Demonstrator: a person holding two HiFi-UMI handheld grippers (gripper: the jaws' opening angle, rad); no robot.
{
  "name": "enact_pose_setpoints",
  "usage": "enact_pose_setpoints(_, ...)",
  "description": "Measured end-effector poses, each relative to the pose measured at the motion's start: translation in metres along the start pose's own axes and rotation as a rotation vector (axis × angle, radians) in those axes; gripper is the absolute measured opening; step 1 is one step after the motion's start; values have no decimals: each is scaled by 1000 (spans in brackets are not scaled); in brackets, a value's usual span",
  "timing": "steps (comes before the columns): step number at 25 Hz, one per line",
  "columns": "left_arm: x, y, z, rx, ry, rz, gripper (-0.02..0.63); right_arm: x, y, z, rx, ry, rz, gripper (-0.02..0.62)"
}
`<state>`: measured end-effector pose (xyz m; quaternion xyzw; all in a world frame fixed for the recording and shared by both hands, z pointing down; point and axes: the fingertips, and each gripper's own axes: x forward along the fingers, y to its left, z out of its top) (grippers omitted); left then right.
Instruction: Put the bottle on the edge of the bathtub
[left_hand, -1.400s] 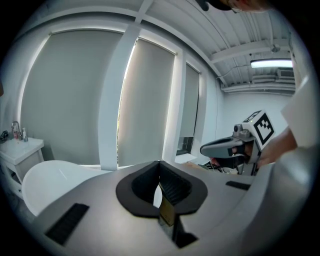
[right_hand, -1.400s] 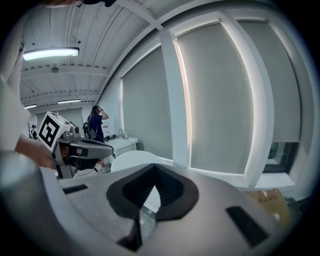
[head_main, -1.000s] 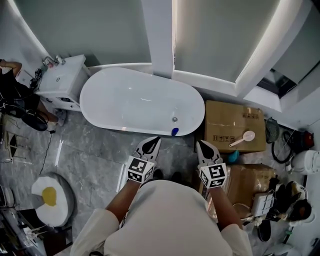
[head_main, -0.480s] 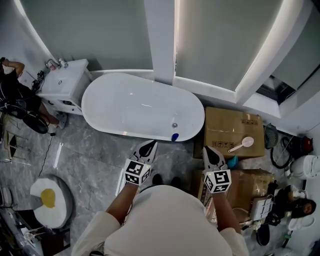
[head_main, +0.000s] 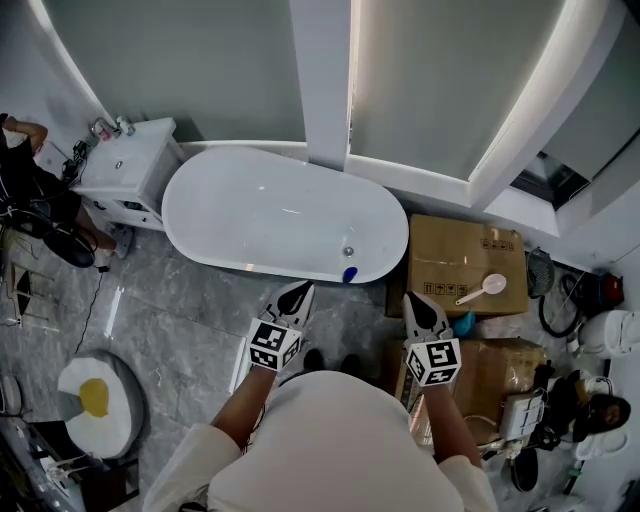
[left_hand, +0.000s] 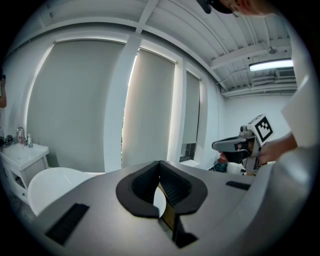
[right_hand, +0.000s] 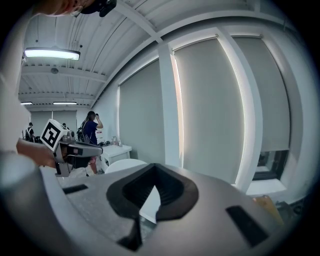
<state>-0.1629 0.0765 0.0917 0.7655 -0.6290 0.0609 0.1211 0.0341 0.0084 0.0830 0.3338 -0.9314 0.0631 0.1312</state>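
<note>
Sitting on bathtub (head_main: 262, 214) rim — bottle (head_main: 349, 273), beyond left claw (head_main: 303, 290) and right claw (head_main: 414, 301).

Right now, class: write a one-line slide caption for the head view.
Left gripper and right gripper, shut and empty, face a bathtub with a blue item at its rim.

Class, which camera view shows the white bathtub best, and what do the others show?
The head view: the bathtub appears whole from above, its full oval rim clear. The left gripper view shows only one rounded end at lower left; the right gripper view shows just a small white sliver.
</note>
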Motion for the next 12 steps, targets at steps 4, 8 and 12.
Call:
enact_pose_setpoints(4, 0, 0, -1, 1, 1, -5, -5, -1, 3, 1, -6, -1, 1, 2)
enact_pose_setpoints(8, 1, -3, -2, -1, -2, -9, -5, -5, 2, 1, -18, -4, 0, 2)
enact_pose_setpoints(12, 1, -7, -1, 0, -6, -14, -5, -11, 1, -1, -17, 1, -4, 2)
